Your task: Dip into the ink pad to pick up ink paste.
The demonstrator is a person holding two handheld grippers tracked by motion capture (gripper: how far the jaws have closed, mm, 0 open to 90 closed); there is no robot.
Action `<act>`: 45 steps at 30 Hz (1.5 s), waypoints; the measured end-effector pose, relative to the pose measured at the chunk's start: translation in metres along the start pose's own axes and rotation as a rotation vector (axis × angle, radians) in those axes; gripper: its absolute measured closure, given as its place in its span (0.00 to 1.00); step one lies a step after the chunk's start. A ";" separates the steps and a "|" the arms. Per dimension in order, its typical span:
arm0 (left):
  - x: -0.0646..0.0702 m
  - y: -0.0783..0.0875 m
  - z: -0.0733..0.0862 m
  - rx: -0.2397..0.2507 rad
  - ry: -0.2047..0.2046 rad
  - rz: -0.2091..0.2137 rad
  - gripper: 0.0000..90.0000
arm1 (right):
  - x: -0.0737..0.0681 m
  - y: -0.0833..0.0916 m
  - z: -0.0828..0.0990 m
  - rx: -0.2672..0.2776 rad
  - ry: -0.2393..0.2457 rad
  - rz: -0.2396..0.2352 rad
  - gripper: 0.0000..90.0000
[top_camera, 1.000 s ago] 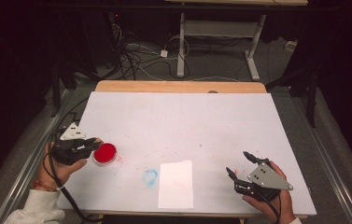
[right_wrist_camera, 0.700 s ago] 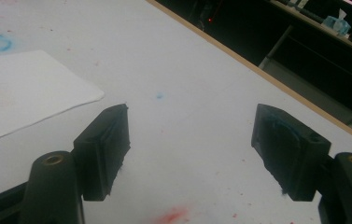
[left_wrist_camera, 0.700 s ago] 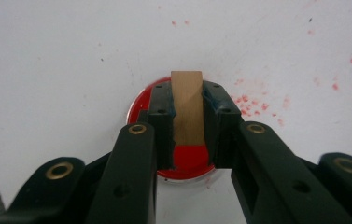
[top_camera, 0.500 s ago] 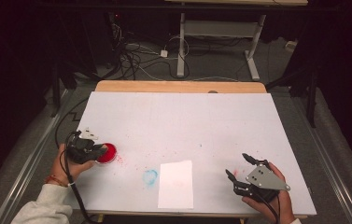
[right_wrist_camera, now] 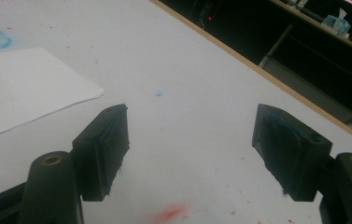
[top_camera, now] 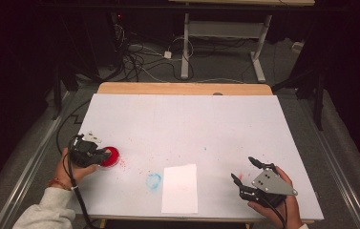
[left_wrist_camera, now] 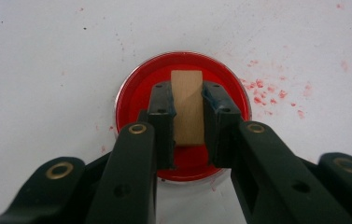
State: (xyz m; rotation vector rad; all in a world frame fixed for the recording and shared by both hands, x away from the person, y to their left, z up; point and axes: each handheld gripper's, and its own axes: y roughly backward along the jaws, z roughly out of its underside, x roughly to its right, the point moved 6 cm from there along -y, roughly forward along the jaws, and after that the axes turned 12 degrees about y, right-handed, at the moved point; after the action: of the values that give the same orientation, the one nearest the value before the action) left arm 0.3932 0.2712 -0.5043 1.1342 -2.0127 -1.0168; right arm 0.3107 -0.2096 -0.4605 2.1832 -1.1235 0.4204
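1. Left gripper [left_wrist_camera: 187, 109] closed on a small wooden block [left_wrist_camera: 186, 95], held between the fingers [left_wrist_camera: 162, 116].
2. Block's far end dipped into the red paint dish [left_wrist_camera: 136, 91] just beyond the fingertips.
3. Right gripper [right_wrist_camera: 190, 140] idle, fingers spread wide, nothing between.
4. White paper sheet [top_camera: 180, 188] between the two grippers, seemingly unstamped.
5. Inking apparently under way; pressing onto paper left to do.

The right gripper [right_wrist_camera: 190, 154] hangs over the white table [right_wrist_camera: 201, 79], jaws spread wide; nothing sits between them. A paper sheet [right_wrist_camera: 24, 93] lies just beyond.
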 end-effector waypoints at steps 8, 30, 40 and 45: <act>0.001 -0.001 0.000 0.001 -0.001 -0.015 0.82 | 0.001 0.000 0.000 0.002 -0.002 0.003 0.31; 0.002 -0.003 0.001 0.010 0.010 -0.019 0.82 | 0.001 0.000 0.000 -0.002 -0.002 0.003 0.31; 0.003 0.004 0.001 0.036 -0.002 -0.059 0.82 | 0.004 0.002 0.000 0.007 -0.008 0.015 0.31; 0.005 0.027 -0.006 0.116 -0.001 -0.036 0.82 | 0.006 0.003 0.001 0.009 -0.009 0.022 0.31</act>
State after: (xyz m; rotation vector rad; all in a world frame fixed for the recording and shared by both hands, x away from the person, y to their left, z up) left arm 0.3841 0.2738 -0.4783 1.2352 -2.0821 -0.9284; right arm 0.3118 -0.2155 -0.4567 2.1845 -1.1540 0.4261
